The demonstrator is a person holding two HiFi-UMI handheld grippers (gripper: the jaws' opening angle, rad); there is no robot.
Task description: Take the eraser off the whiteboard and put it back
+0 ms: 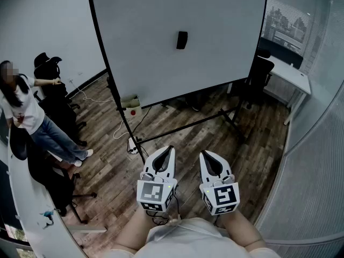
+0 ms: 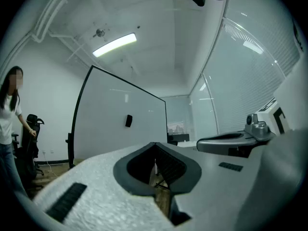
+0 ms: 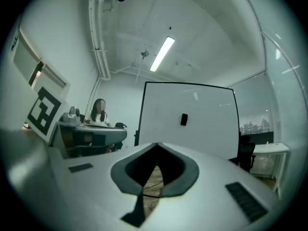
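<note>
A small black eraser (image 1: 181,40) sticks upright to the middle of a large whiteboard (image 1: 140,47) on a black rolling stand. It is far ahead of both grippers. My left gripper (image 1: 171,149) and right gripper (image 1: 205,154) are held side by side, level, low in the head view, pointing at the board. Each is shut with nothing between its jaws. In the left gripper view the eraser (image 2: 128,121) shows above the closed jaw tips (image 2: 155,144). The right gripper view has the eraser (image 3: 184,120) above its closed tips (image 3: 156,144).
A person (image 1: 21,112) stands at the left beside black office chairs (image 1: 51,77). Cables and a power strip (image 1: 131,144) lie on the wood floor near the stand's black legs (image 1: 188,125). A white desk (image 1: 293,74) and chair stand at the right by a glass wall.
</note>
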